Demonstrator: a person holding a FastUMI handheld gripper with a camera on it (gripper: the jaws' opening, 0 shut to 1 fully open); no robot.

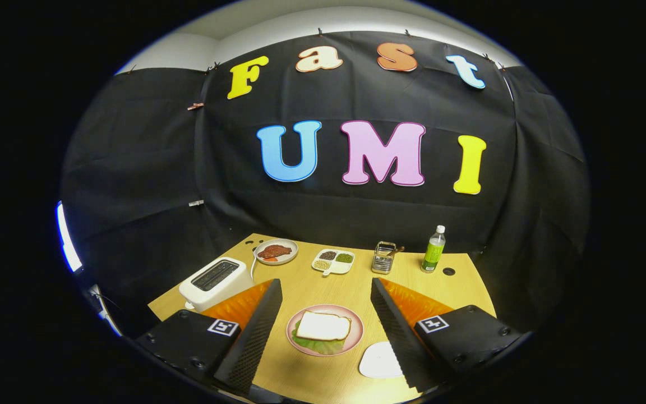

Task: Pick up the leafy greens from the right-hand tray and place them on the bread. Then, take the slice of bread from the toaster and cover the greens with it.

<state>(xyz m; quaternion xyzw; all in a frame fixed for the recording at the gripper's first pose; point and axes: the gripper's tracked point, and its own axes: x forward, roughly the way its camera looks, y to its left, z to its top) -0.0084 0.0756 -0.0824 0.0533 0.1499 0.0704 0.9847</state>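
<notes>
Bread (323, 325) on greens (318, 345) between spread-apart gripper (326, 331) fingers.

Tongs (326, 331) stood wide apart, empty, above tabletop (306, 286); pink plate (356, 331) with bread slice (323, 325) lay open between fingers. Bare wood ran ahead to divided dish (333, 261). Toaster (215, 281) blocked left; white tray (380, 360) touched right finger; caddy (383, 257), bottle (433, 249) stood along back.

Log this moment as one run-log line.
gripper: open, holding nothing | bread slice covers greens on pink plate, between fingers | toaster slots look vacant
</notes>
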